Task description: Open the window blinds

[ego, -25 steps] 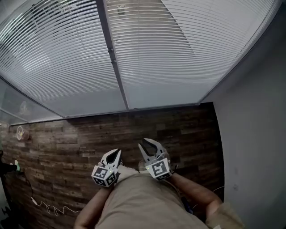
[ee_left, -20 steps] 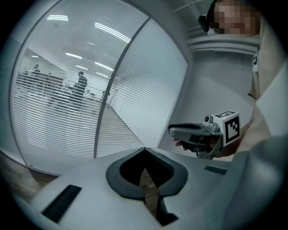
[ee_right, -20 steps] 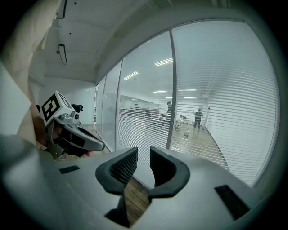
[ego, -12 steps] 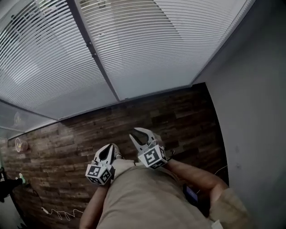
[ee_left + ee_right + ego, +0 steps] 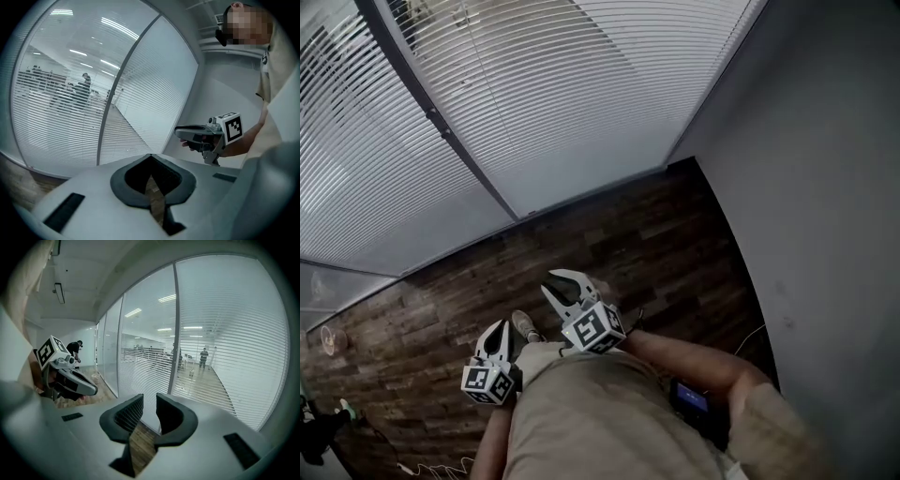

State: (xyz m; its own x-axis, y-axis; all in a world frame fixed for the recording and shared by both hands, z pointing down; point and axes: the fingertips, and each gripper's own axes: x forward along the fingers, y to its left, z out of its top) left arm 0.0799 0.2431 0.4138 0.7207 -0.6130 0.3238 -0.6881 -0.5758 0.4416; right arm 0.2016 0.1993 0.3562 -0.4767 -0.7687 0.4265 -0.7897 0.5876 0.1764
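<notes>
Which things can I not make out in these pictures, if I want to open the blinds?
- Cord or wand of the blinds: it shows in no view, and the top edge of the head view cuts off their upper part.
- People behind the blinds: in the right gripper view, too small and striped by the slats.
- Dark device at the person's hip: in the head view, too small to name.

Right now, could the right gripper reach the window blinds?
Probably not yet: the right gripper, empty jaws apart, sits close to the person's body, with wooden floor between it and the window blinds. Nothing blocks the way, so a step forward should do.
</notes>
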